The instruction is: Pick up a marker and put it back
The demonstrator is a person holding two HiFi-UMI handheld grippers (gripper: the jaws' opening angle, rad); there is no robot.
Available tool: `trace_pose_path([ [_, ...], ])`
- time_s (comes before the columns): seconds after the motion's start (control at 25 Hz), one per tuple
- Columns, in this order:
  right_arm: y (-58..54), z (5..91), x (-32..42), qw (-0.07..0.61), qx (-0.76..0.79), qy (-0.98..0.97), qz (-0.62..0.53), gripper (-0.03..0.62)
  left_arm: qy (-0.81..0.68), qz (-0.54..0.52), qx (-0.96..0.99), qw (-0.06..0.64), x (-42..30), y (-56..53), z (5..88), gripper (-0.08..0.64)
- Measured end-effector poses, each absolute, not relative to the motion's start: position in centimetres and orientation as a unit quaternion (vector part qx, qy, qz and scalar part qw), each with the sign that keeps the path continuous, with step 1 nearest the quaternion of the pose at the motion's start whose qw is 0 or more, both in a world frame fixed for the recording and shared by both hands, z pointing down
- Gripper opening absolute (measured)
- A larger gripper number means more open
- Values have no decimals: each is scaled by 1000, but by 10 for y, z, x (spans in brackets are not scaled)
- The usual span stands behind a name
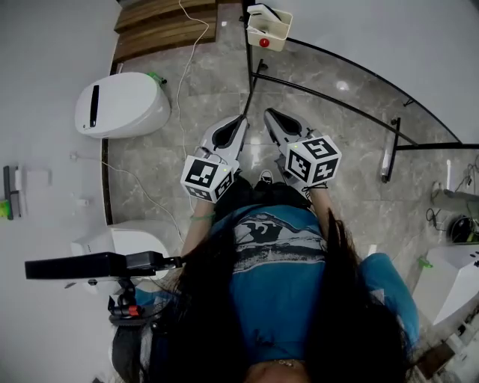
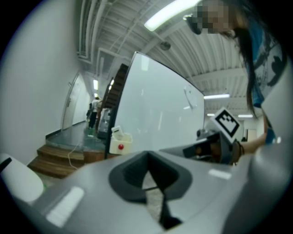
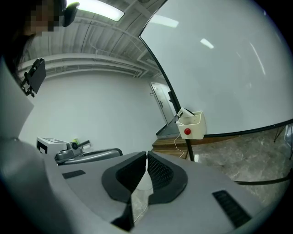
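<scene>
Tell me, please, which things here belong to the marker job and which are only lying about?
For the job: left gripper and right gripper, both shut and empty; cream holder on the whiteboard. No marker can be made out.
Only lying about: white cable, white rounded unit, wooden steps.

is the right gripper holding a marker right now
No, the right gripper's fingers are pressed together with nothing between them.
</scene>
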State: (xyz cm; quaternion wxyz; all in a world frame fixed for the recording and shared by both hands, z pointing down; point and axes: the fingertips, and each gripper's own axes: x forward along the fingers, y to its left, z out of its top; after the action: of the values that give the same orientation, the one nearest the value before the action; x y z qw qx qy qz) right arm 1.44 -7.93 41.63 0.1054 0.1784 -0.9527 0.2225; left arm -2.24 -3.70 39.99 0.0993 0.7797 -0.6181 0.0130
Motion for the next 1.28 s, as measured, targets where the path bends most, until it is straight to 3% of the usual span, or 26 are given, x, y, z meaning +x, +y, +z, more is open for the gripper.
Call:
trace_pose_path([
  [0.28, -133, 451, -32, 127, 198, -937, 259, 17, -590, 25, 795, 139, -66, -97, 432, 5],
  [0.48, -147, 448, -29, 112, 231, -931, 259, 17, -559, 36, 817, 135, -64, -108, 432, 5],
  [0.88, -233, 440, -94, 91, 331, -903, 258, 17, -479, 54, 868, 120, -147, -188, 421, 5],
  [1.2, -269, 440, -129, 152, 351, -905, 186, 20, -445, 47, 886, 123, -183, -231, 424, 5],
  [1.24, -276, 439, -133, 161, 354, -905, 174, 28, -440, 48, 888, 125, -185, -237, 425, 4],
  [1.28, -283, 439, -136, 170, 355, -905, 163, 79, -436, 48, 890, 127, -187, -245, 427, 5],
])
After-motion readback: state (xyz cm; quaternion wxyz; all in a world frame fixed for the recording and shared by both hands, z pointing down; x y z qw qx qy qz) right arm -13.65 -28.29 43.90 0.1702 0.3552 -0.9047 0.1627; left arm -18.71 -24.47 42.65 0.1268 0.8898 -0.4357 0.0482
